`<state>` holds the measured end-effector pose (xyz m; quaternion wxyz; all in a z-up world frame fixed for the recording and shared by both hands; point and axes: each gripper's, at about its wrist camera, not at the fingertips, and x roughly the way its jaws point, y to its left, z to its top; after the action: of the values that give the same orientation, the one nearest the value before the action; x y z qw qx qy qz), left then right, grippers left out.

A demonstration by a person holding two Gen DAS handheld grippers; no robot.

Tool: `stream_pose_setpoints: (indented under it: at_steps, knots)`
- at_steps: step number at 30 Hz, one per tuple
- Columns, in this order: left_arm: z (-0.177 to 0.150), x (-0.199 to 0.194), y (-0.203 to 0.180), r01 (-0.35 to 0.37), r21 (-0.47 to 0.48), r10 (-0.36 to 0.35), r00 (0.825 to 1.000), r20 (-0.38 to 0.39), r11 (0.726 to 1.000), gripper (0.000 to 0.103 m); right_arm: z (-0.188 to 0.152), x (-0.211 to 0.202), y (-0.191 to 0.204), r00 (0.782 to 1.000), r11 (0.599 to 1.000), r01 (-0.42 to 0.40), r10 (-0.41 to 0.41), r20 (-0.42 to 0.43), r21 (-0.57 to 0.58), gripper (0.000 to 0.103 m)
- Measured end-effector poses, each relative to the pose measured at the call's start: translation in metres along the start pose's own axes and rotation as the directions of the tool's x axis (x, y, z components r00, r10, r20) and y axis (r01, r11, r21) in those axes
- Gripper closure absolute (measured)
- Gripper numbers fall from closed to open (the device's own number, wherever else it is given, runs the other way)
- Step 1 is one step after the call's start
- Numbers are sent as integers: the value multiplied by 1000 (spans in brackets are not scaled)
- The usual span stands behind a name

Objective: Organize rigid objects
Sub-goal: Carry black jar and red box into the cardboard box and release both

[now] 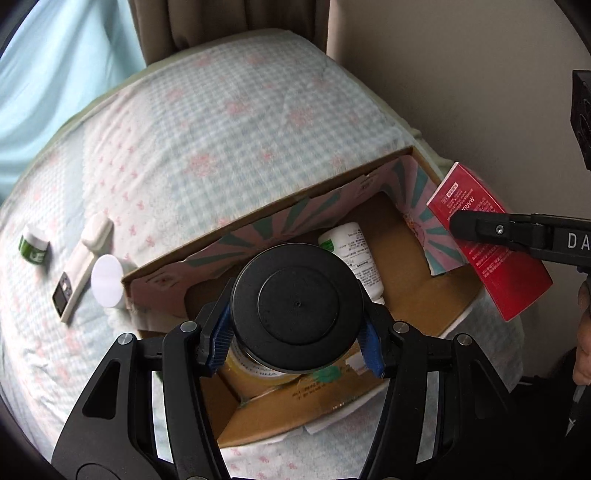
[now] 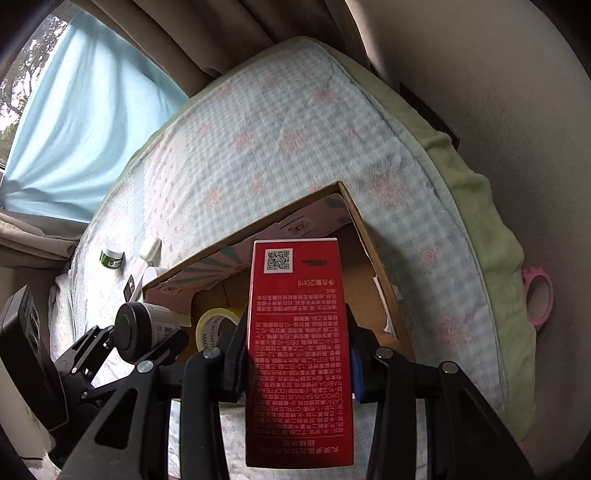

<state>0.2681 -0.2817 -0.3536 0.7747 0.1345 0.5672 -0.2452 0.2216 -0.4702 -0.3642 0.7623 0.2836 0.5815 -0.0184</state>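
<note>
Left gripper (image 1: 295, 341) is clamped on a black-lidded jar (image 1: 297, 308) over the cardboard box (image 1: 406, 295) on the bed, right gripper (image 2: 299, 363) pinches a red carton (image 2: 299, 347) by its long sides, which looks light, stiff, probably crushable.

Place: a bedroom at home
Bed (image 2: 295, 147): checked quilt with pink flowers, over a green sheet
Behind bed: beige curtains (image 2: 229, 33), pale blue curtain (image 2: 85, 129) at a window
On bed: cardboard box (image 1: 369, 177)
</note>
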Motion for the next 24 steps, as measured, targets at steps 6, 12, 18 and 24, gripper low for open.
stream_pose_setpoints:
  at_steps: [6, 12, 18, 24]
  knots:
    - [15, 59, 2, 3, -7, -4, 995, -100, 1000, 49, 2, 41, -5, 998, 1000, -9, 10, -54, 19, 65]
    - [14, 84, 3, -13, 17, 15, 988, -152, 1000, 49, -2, 68, -11, 996, 998, 5, 1, -89, 60, 65]
    - [18, 90, -4, -26, 51, 33, 988, -152, 998, 49, 0, 74, -16, 995, 993, 6, 6, -98, 115, 65]
    - [22, 85, -9, -3, 79, 14, 990, -142, 997, 46, 6, 78, -17, 992, 992, 21, -4, -128, 127, 64]
